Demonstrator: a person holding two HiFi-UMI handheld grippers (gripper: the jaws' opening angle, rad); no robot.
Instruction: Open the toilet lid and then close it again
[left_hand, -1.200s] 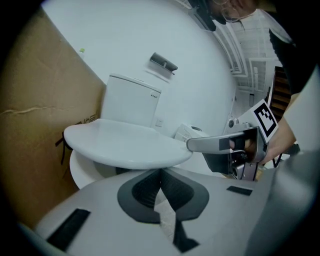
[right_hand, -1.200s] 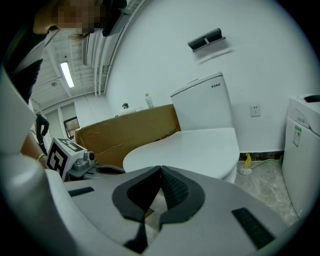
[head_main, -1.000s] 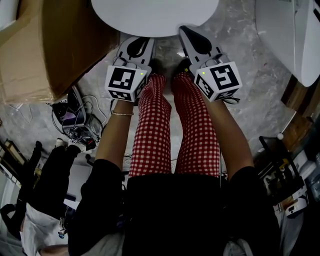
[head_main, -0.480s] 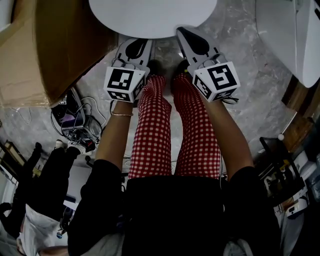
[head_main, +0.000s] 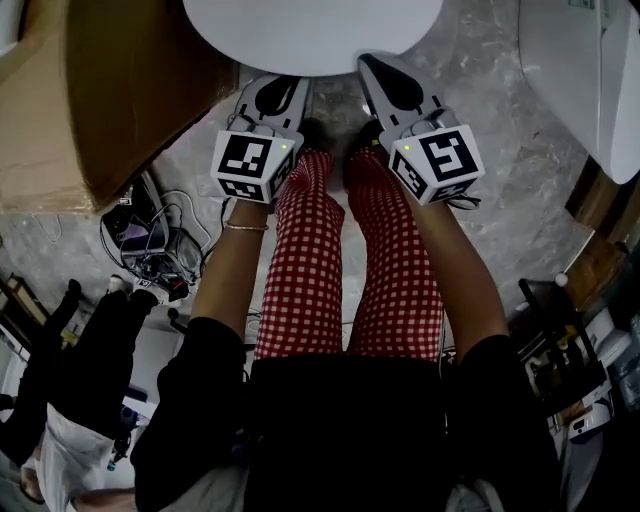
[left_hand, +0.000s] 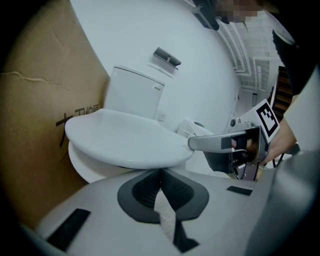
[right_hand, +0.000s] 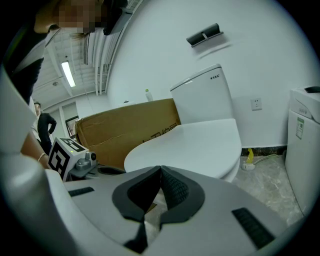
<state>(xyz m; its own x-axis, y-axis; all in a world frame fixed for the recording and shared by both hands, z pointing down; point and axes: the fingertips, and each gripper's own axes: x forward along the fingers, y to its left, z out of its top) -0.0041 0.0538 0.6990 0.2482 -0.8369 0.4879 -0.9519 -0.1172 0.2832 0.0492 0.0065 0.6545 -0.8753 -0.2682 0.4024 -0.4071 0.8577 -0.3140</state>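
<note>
The white toilet lid lies shut on the bowl at the top of the head view. My left gripper is shut, its tip just short of the lid's front edge, left of centre. My right gripper is also shut, its tip at the lid's front rim, right of centre. In the left gripper view the lid lies just beyond my closed left gripper. The right gripper view shows the lid past my closed right gripper, with the tank behind. Neither gripper holds anything.
A large cardboard box stands close on the toilet's left. A white appliance stands to the right. Cables and gear lie on the marble floor at left. The person's legs in red checked trousers stand between the two grippers.
Both grippers stay shut in front of the lid; only the head view has shifted a little.
</note>
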